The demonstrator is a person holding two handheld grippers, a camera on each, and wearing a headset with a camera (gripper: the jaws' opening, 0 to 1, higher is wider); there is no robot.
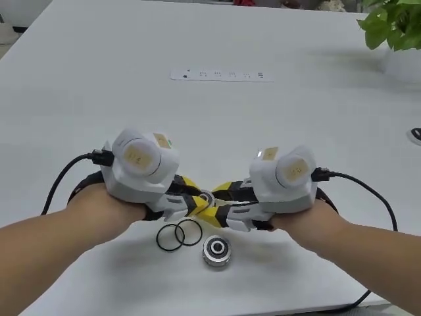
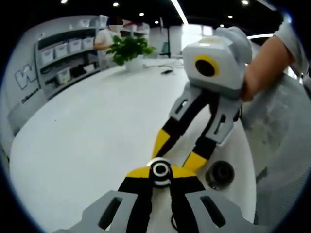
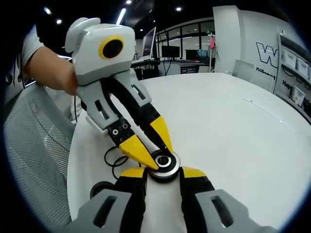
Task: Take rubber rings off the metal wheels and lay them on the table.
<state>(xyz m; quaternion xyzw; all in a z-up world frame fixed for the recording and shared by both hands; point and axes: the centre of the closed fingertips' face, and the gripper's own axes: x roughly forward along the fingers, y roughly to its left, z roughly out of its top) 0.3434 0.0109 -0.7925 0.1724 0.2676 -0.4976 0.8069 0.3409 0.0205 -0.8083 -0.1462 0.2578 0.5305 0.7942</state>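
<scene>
Large "W" on wall (image 3: 266, 52), smaller lettering beneath — unreadable

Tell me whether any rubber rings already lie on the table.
Yes, two black rings lie flat on the table, just beside a metal wheel.

White hand-held grippers (image 1: 204, 202), yellow-tipped black jaws

Bright, even light from ceiling lamps (image 3: 181, 8) above and beyond the jaws washes the white tabletop (image 1: 263, 118); shadows beneath the jaws are soft and faint. The metal wheel (image 3: 165, 166) between the jaws glints mildly. Both gripper views bow strongly toward their edges, and the near jaws at the bottom look slightly soft.
</scene>
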